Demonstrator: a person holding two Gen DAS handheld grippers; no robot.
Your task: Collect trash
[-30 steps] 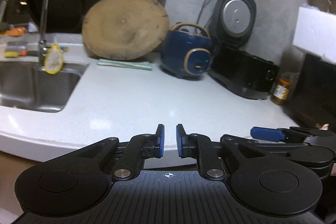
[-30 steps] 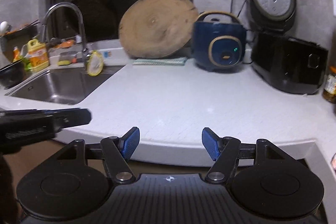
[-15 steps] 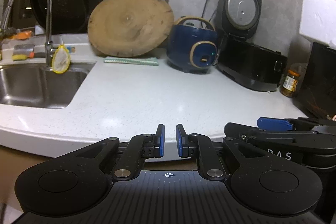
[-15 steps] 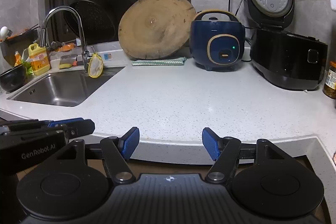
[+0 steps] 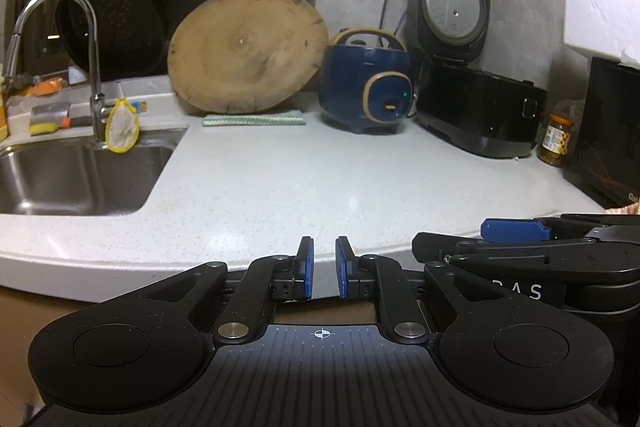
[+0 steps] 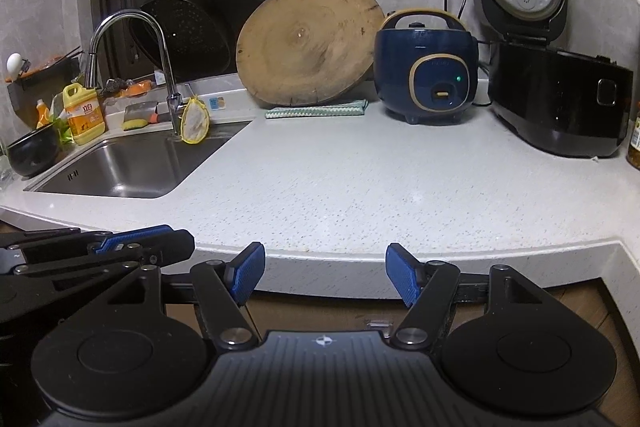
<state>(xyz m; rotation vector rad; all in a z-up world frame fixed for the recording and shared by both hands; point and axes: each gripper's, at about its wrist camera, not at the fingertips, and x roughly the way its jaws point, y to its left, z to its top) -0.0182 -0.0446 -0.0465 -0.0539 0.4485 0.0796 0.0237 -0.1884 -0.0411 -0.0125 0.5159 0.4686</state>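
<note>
Place: home kitchen
Fixtures: stainless sink (image 6: pixel 120 167) with gooseneck faucet (image 6: pixel 132 27), speckled countertop (image 6: pixel 360 187)
Appliances: blue rice cooker (image 6: pixel 426 71), black rice cooker (image 6: pixel 556 99), lid raised
Utensils: round wooden chopping board (image 6: pixel 308 43) against wall

"RAS" on right claw (image 5: pixel 516 291)

- speckled stone-look countertop (image 6: pixel 360 179), smooth, slight sheen
- brushed steel sink (image 6: pixel 132 167), shiny chrome faucet (image 6: pixel 160 43)
- rough, worn wooden cutting board (image 6: pixel 308 43)
- glossy blue plastic rice cooker (image 6: pixel 428 67)
- woven striped cloth (image 6: pixel 316 109)
- matt black plastic grippers, ribbed blue pads (image 6: pixel 246 275)
</note>
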